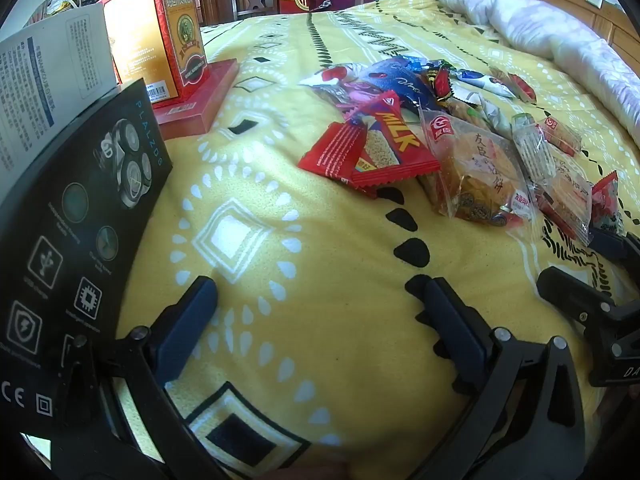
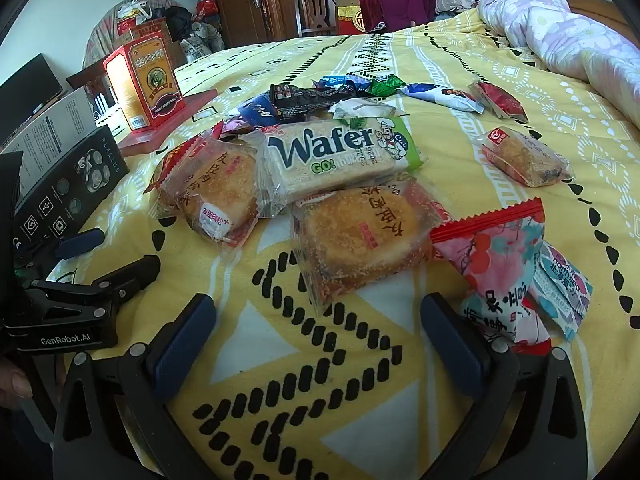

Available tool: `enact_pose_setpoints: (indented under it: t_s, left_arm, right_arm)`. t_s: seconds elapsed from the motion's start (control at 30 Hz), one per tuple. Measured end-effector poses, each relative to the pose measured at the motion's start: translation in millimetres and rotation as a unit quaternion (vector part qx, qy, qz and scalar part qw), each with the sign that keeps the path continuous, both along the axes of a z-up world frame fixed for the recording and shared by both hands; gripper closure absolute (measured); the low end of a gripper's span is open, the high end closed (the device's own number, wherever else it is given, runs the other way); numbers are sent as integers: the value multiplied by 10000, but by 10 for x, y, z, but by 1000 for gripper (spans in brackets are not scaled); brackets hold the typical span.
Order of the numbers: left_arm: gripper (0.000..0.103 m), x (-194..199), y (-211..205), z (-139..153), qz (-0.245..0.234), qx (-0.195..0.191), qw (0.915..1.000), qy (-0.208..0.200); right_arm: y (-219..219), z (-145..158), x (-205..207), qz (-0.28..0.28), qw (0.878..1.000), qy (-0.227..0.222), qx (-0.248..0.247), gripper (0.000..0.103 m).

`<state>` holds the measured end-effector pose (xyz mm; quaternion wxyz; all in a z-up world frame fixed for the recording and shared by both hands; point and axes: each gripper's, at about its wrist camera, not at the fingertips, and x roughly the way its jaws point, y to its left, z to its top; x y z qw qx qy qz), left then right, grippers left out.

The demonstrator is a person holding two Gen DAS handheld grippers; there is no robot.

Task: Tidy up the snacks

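Observation:
A pile of wrapped snacks lies on a yellow patterned bedspread (image 1: 320, 360). In the left wrist view a red MILK wafer pack (image 1: 384, 148) and a clear-wrapped cake (image 1: 476, 176) lie ahead of my open, empty left gripper (image 1: 320, 300). In the right wrist view a Wafer GO pack (image 2: 336, 156) rests on two clear-wrapped cakes (image 2: 360, 240) (image 2: 220, 192). A pink and red packet (image 2: 500, 264) lies just right of my open, empty right gripper (image 2: 316, 312). The left gripper (image 2: 104, 256) shows at the left of that view.
A black shaver box (image 1: 80, 220), a white box (image 1: 48, 68) and a red-and-gold box (image 1: 160, 36) on a flat red box (image 1: 200, 100) stand at the left. A rolled lilac quilt (image 2: 568, 32) lies at the back right. A smaller wrapped cake (image 2: 524, 156) lies apart.

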<state>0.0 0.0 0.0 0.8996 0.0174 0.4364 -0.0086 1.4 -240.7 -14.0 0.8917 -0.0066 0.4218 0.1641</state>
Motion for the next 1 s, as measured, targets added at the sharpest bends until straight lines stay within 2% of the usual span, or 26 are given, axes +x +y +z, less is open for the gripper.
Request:
enact_pose_setpoints:
  t_s: [1.0]
  left_arm:
    - [0,0,0,0,0,-7,10000,3]
  right_arm:
    - [4,3,-1,0,10000,-12,-20,0]
